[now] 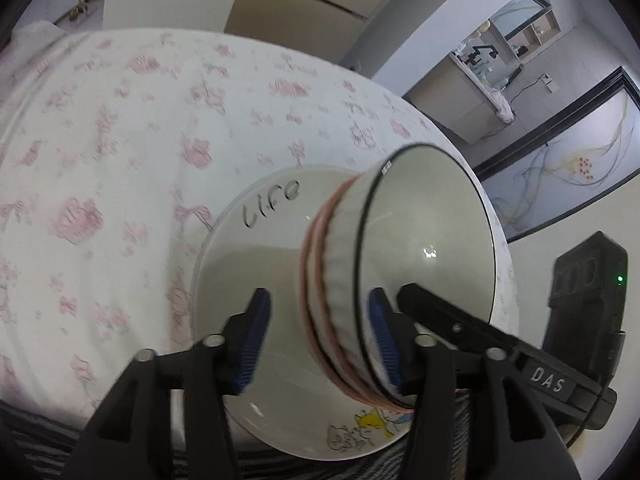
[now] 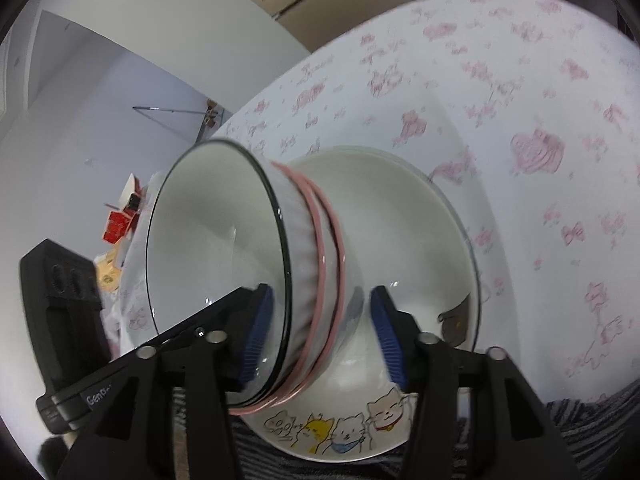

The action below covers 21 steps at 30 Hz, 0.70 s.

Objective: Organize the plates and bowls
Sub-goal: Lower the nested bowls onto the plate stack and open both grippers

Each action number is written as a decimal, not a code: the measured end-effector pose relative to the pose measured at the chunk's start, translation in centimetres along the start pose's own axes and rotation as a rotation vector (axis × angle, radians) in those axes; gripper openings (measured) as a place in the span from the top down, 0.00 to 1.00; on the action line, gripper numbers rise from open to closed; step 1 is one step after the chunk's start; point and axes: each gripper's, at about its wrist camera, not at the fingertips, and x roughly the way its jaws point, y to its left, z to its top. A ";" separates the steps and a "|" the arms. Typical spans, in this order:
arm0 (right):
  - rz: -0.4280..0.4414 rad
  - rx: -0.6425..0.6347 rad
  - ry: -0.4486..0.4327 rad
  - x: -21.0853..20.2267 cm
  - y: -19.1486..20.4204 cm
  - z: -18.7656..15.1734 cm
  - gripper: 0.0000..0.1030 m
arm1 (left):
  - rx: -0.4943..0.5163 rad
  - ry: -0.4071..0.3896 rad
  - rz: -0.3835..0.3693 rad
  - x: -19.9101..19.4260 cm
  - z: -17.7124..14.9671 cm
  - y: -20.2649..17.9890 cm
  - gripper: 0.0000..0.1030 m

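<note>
One large cat-printed plate [image 1: 260, 264] [image 2: 404, 240] lies on one floral-clothed tabletop [image 1: 120, 140] [image 2: 520, 100]. On it sits a nest of three bowls [image 1: 360, 280] [image 2: 280, 280]: one black-rimmed bowl [image 1: 428, 240] [image 2: 216, 248] on top and two pink-rimmed bowls [image 1: 316, 288] [image 2: 332, 272] beneath. Two tools show, the left tool [image 1: 320, 344] and the right tool [image 2: 320, 340].

The stacked bowls [image 1: 360, 280] cover the middle of the plate [image 1: 256, 240]. The plate's lower rim is hidden behind the left gripper [image 1: 320, 340] fingers. Tablecloth [image 2: 520, 100] print is blurred. Right gripper [image 2: 320, 336] contact with the bowls cannot be determined.
</note>
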 end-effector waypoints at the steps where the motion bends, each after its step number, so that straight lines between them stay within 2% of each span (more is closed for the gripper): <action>1: -0.009 -0.008 -0.016 -0.2 0.0 0.0 0.40 | 0.007 -0.011 -0.001 -0.2 0.0 0.1 0.41; 5: -0.022 -0.067 -0.054 -1.0 0.5 0.0 0.37 | 0.101 -0.074 0.045 -1.4 -0.3 -0.4 0.41; 8: -0.021 -0.121 -0.093 -1.4 1.2 -0.4 0.33 | 0.155 -0.175 0.062 -3.3 -0.7 -1.1 0.41; 11: -0.032 -0.163 -0.148 -2.2 1.6 -0.9 0.31 | 0.145 -0.246 0.051 -4.9 -0.7 -1.0 0.41; 14: -0.040 -0.198 -0.226 -3.6 2.2 -1.3 0.29 | 0.184 -0.350 0.075 -6.9 -1.2 -1.2 0.41; 17: -0.013 -0.233 -0.276 -5.2 2.8 -1.6 0.24 | 0.254 -0.472 0.134 -9.3 -2.4 -1.8 0.41; 19: -0.006 -0.260 -0.318 -6.3 3.3 -1.9 0.20 | 0.295 -0.560 0.144 -11.2 -3.4 -2.0 0.39; 21: -0.014 -0.309 -0.400 -7.8 4.1 -2.5 0.15 | 0.317 -0.640 0.143 -12.9 -4.3 -2.0 0.38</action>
